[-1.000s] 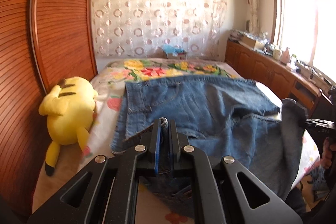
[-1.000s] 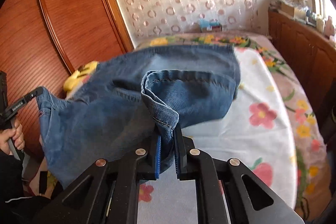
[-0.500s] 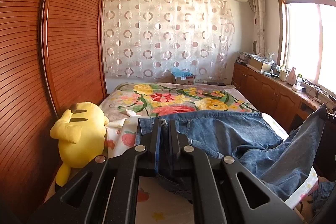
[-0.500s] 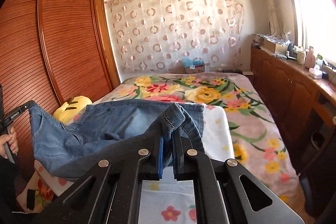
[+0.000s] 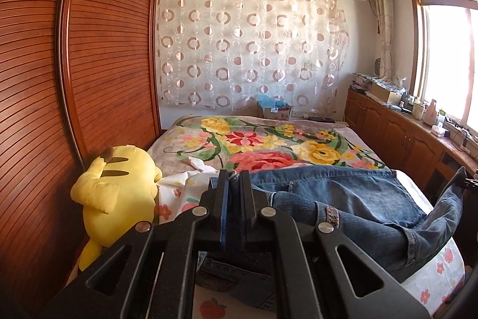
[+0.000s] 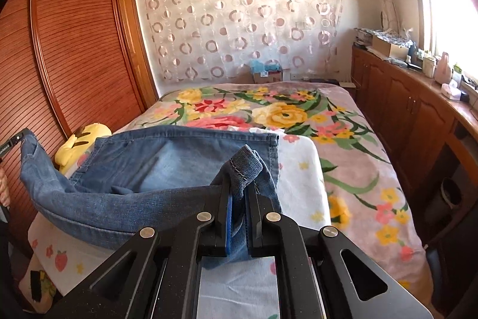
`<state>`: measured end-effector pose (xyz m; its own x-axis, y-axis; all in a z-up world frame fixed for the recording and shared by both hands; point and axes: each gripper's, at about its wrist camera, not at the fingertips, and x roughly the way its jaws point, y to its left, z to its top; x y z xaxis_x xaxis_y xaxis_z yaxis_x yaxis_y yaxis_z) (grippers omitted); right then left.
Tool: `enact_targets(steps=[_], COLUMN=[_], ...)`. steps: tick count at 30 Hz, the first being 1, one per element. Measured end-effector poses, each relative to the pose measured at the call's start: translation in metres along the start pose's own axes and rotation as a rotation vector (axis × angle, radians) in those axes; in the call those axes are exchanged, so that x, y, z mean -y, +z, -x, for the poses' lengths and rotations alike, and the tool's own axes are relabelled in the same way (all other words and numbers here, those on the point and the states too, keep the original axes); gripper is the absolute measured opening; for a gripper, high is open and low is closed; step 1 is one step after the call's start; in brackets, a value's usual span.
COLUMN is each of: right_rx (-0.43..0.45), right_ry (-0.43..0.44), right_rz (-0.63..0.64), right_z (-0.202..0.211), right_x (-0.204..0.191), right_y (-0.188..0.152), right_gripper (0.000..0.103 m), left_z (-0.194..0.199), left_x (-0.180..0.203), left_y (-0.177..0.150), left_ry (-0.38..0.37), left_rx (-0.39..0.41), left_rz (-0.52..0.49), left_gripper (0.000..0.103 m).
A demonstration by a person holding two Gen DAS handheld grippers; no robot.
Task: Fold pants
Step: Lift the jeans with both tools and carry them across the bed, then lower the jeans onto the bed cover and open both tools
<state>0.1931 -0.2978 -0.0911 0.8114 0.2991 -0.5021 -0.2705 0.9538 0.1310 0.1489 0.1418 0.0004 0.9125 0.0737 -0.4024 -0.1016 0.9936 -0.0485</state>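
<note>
left hand-held gripper (image 5: 234, 178) clamping jeans (image 5: 352, 199), floral bed (image 5: 269, 145), yellow plush (image 5: 119, 190)

Blue denim pants (image 6: 155, 169) sag over the bed, two corners raised.

pants (image 6: 167, 169) are faded blue denim, kinda rough with visible stitching. both grippers look like matt black plastic with shiny metal rivets. wardrobe doors (image 5: 110, 56) are glossy ribbed wood, plush toy (image 5: 119, 184) is soft yellow fabric, blanket (image 6: 343, 145) looks fuzzy, curtain (image 5: 254, 50) is sheer.
</note>
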Motion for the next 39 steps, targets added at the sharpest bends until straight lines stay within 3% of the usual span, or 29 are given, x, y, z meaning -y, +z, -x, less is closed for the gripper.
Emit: enact_targets(steps=[9, 18, 32, 39], right_rx=[0.039, 0.011, -0.165, -0.202], right_ry=[-0.007, -0.035, -0.057, -0.064], right_rz=[0.026, 0.020, 0.020, 0.035], right_z=[-0.011, -0.054, -0.141, -0.168], right_x=[0.009, 0.010, 0.011, 0.012], right_y=[0.030, 0.044, 0.050, 0.075], right_gripper=[0.006, 0.006, 0.006, 0.007], left_z=[-0.030, -0.081, -0.185, -0.218], left_x=[0.005, 0.008, -0.003, 0.000], left_y=[0.043, 0.073, 0.042, 0.028], left_ry=[0.010, 0.021, 0.097, 0.111], left_rx=[0.030, 0.020, -0.138, -0.195], left_rz=[-0.030, -0.054, -0.061, -0.072], left_gripper=[0.007, 0.007, 0.007, 0.007])
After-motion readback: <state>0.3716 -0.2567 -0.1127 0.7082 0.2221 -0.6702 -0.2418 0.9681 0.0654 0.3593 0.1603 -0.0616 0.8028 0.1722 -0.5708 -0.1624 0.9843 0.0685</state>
